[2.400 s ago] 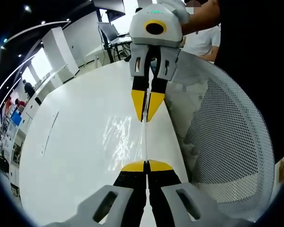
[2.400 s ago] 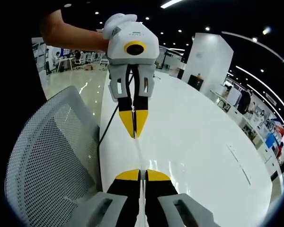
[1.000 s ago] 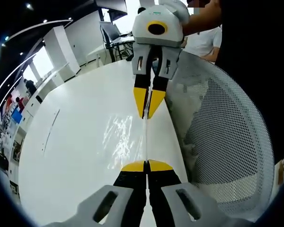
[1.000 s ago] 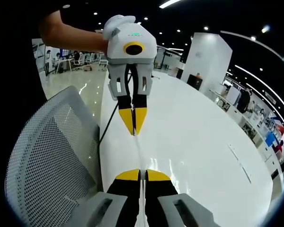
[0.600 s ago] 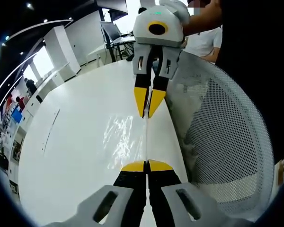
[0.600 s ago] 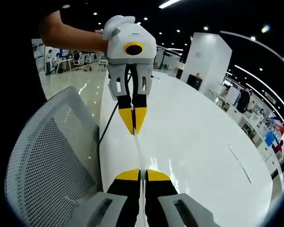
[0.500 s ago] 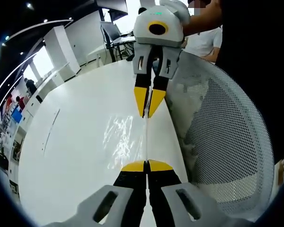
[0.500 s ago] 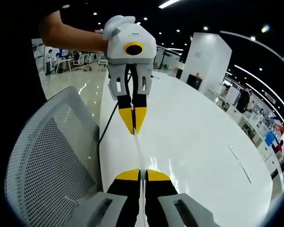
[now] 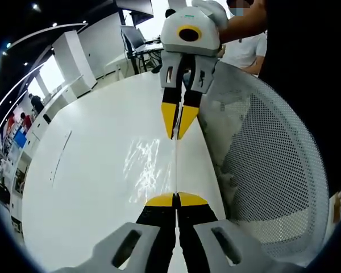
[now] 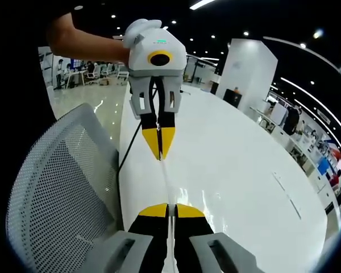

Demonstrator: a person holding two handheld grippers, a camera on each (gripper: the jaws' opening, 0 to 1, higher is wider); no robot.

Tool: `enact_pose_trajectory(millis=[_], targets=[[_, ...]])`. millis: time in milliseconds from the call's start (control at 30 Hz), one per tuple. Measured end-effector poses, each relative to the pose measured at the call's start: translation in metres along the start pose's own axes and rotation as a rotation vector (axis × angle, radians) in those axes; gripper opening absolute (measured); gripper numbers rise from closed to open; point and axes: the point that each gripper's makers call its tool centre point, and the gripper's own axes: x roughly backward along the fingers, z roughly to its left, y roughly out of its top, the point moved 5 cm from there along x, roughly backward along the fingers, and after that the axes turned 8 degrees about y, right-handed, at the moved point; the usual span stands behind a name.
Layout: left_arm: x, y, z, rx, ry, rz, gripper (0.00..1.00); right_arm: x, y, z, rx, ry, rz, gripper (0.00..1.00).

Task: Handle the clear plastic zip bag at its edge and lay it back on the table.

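Holding: left gripper, jaws pressed together on one end of the zip bag's edge.
Opposite end: right gripper pinches it likewise.
Bag: stretched edge-on between both grippers above the white table.
Beside table: mesh chair.

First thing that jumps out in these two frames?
Two yellow-tipped grippers facing each other tip to tip: the left gripper and right gripper both pinch a clear zip bag stretched edge-on between them, above the white table. A white mesh chair sits beside the table edge.
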Motion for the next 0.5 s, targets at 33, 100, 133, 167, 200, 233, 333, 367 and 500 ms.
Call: enact_pose_trajectory(millis=[33,100,133,167,200,233,333,367,500], targets=[[0.0,-0.0001,0.0002,-0.001,0.0,0.0,0.0,0.0,-0.0001,-0.0002,-0.001,-0.001,0.0,0.0],[0.0,-0.0005,0.0005,0.0,0.001,-0.001,0.0,0.0001,-0.0002,-0.0004,-0.001,-0.001,-0.001,0.0],[0.0,-0.0005,0.0006,0.001,0.0,-0.001,0.0,0.0001,-0.0002,-0.0004,-0.002,-0.001,-0.001,0.0],[0.0,-0.0006,0.0007,0.001,0.001,-0.001,0.0,0.0001,-0.0003,-0.0005,-0.001,-0.002,-0.001,0.0],[-0.0001,-0.0008,0.0007,0.001,0.001,0.0,0.0,0.0001,-0.0003,-0.0005,-0.002,-0.001,-0.001,0.0],[-0.0001,-0.0009,0.0008,0.001,0.001,0.0,0.0,0.0001,-0.0004,-0.0004,-0.002,-0.001,-0.001,0.0],[-0.0002,-0.001,0.0007,0.002,0.001,0.0,0.0,0.0002,-0.0006,-0.0004,-0.002,-0.001,-0.001,0.0],[-0.0002,-0.001,0.0007,0.002,0.001,0.0,0.0,0.0002,-0.0007,-0.0004,-0.002,0.0,-0.001,0.0],[-0.0002,-0.0008,0.0007,0.003,0.001,0.0,0.0,0.0007,-0.0009,-0.0008,-0.002,-0.001,-0.001,0.0]])
